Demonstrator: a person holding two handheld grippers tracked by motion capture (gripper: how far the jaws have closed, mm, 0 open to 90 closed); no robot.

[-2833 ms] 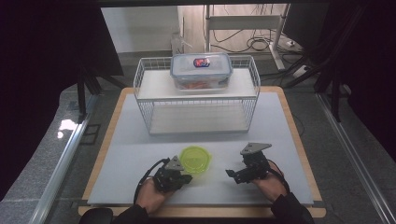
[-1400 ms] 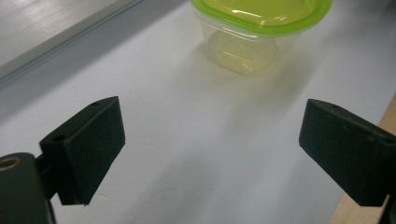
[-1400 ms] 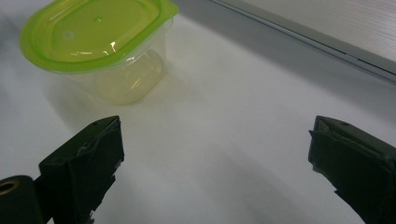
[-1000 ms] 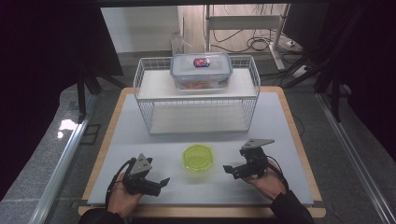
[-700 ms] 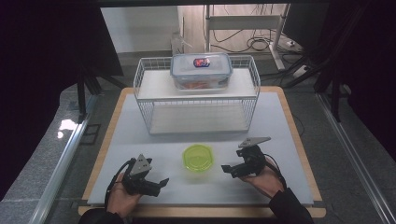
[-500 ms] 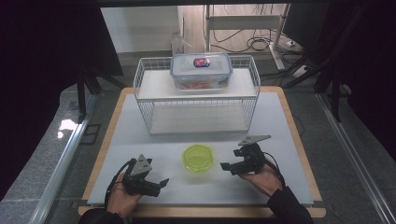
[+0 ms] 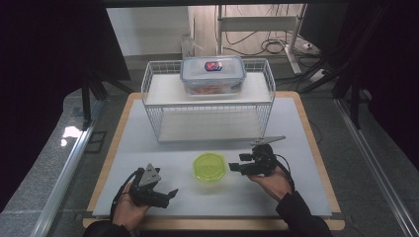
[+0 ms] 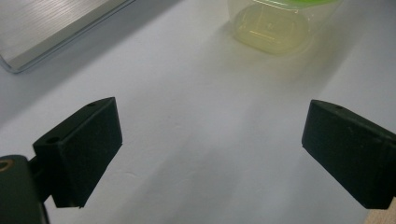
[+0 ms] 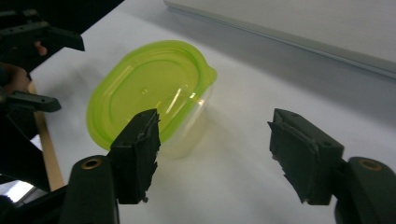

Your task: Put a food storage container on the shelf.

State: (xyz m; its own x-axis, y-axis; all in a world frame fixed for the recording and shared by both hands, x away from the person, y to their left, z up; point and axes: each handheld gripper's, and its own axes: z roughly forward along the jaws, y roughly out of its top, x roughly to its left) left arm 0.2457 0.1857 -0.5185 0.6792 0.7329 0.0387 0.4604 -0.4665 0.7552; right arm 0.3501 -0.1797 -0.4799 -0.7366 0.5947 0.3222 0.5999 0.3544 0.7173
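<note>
A small clear tub with a lime-green lid (image 7: 209, 167) sits on the white mat near the front middle. My right gripper (image 7: 232, 168) lies just right of it, pointing left at it. In the right gripper view the tub (image 9: 149, 98) is ahead and left of my right gripper (image 9: 212, 154). Its jaws have just been closing, with only bare mat between them. My left gripper (image 7: 172, 193) rests at the near left, apart from the tub. In the left gripper view it stands open (image 8: 210, 149) over bare mat, and the tub (image 8: 275, 23) is far ahead.
A white wire rack (image 7: 207, 121) stands behind the tub, with a clear lidded food box (image 7: 213, 74) on its top shelf. Its lower shelf's edge (image 9: 303, 23) crosses the top right of the right gripper view. The mat's wooden border (image 7: 321, 148) runs along the right.
The left gripper has drawn back from the tub to the near left corner. The right gripper has edged left up to the tub, and its jaws have narrowed.
</note>
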